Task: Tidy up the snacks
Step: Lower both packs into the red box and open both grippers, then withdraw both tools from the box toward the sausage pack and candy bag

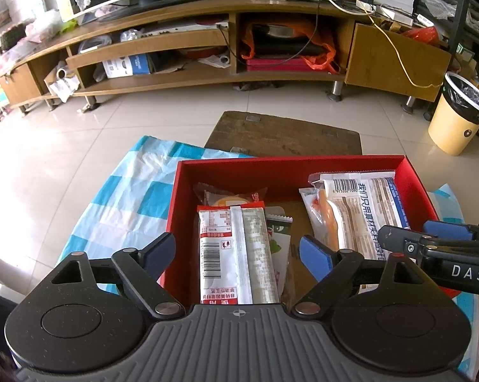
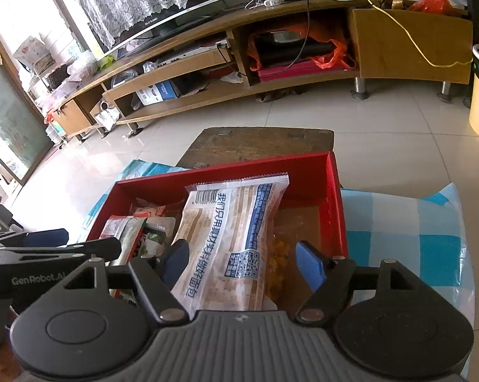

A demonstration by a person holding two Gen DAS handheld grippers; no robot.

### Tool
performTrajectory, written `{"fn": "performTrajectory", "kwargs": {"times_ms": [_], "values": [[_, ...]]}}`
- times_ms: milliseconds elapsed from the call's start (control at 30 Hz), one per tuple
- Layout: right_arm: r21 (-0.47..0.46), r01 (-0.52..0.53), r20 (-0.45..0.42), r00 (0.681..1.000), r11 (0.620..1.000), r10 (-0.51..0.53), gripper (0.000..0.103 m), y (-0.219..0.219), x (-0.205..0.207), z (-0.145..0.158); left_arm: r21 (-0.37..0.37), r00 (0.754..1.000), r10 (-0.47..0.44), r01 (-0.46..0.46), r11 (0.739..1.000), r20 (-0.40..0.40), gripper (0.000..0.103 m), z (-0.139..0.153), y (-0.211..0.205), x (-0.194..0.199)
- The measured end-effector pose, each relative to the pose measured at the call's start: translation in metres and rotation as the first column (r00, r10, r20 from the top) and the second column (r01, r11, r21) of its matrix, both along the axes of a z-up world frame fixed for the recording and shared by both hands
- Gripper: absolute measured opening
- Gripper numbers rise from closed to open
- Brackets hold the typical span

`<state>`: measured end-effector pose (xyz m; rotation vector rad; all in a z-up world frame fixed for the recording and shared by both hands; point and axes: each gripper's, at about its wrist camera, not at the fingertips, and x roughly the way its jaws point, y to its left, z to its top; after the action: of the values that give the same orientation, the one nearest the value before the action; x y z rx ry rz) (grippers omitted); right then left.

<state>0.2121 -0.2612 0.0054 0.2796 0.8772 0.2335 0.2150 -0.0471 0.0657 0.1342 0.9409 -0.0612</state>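
Hovering over the near edge of the red rectangular cardboard box (image 1: 303,167), the left gripper (image 1: 238,250) with its blue-padded fingers (image 1: 314,256) spread apart, gripping nothing. Lying between those fingers without touching them, a long white-and-red foil snack packet with a barcode (image 1: 236,254), lengthwise in the box's left half. Tucked under that packet's far end, a brownish clear-wrapped round pastry (image 1: 230,195); just right of the packet, a green-and-white snack wrapper (image 1: 279,238).

Held over the box's right half, the right gripper (image 2: 242,262), fingers likewise wide apart. Resting between them, a large white-and-tan bread bag with blue print and a QR code (image 2: 233,238), its near left edge close against the left finger (image 2: 176,259); contact impossible to tell. Partly covered under the bag's right side, a clear bag of yellow pieces (image 2: 279,259) on the box floor.

Sitting on a blue-and-white checked plastic sheet (image 2: 408,229), the box, with a dark wooden board (image 1: 284,135) just beyond its far wall. Farther off across the tiled floor, a long wooden TV cabinet (image 1: 207,76), and at far right a yellow waste bin with a plastic liner (image 1: 459,117).
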Motion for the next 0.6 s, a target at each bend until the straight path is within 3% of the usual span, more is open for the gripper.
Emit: {"fn": "performTrajectory", "kwargs": {"times_ms": [600], "values": [[-0.028, -0.004, -0.003, 1.000, 1.000, 0.004, 0.078, -0.012, -0.050, 0.005, -0.018, 0.999, -0.035, 0.035, 0.999, -0.006, 0.091, 0.004, -0.004, -0.039]]}}
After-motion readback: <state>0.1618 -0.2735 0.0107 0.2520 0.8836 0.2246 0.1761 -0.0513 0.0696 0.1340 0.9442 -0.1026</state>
